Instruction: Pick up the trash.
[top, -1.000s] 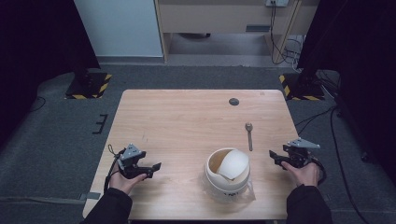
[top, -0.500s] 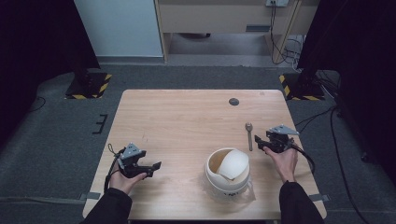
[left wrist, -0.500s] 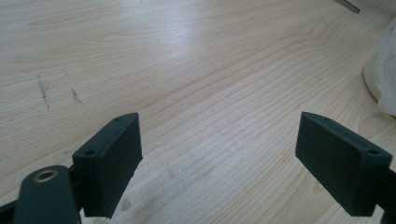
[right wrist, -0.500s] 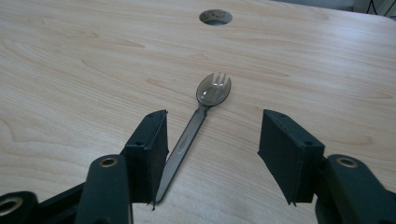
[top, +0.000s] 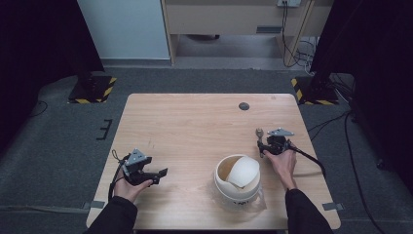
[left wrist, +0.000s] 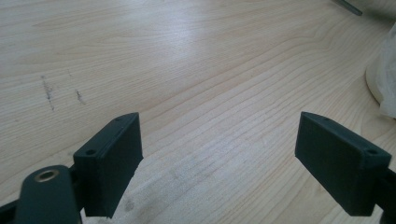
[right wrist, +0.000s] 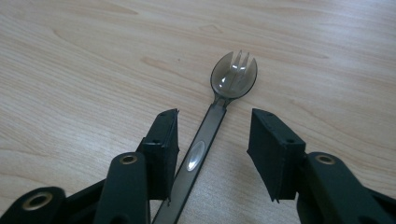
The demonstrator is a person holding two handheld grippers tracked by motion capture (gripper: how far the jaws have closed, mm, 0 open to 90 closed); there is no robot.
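A dark translucent spork lies flat on the wooden table, head pointing away from me. My right gripper sits low over its handle with one jaw on each side. The jaws have just been closing, but a gap still shows on the right side, so the pads are not pressing. In the high view the right gripper is right of a white bowl whose lid sits tilted in it. My left gripper rests open and wide over bare wood, at the table's near left.
A small dark round disc lies near the table's far edge. The bowl's edge and some clear plastic wrap show at the right of the left gripper view. Yellow-and-black striped bases stand on the floor beyond the table's far corners.
The right hand has moved left and away from the near edge, to the spork, and its jaws have narrowed around the handle. The left hand has stayed put.
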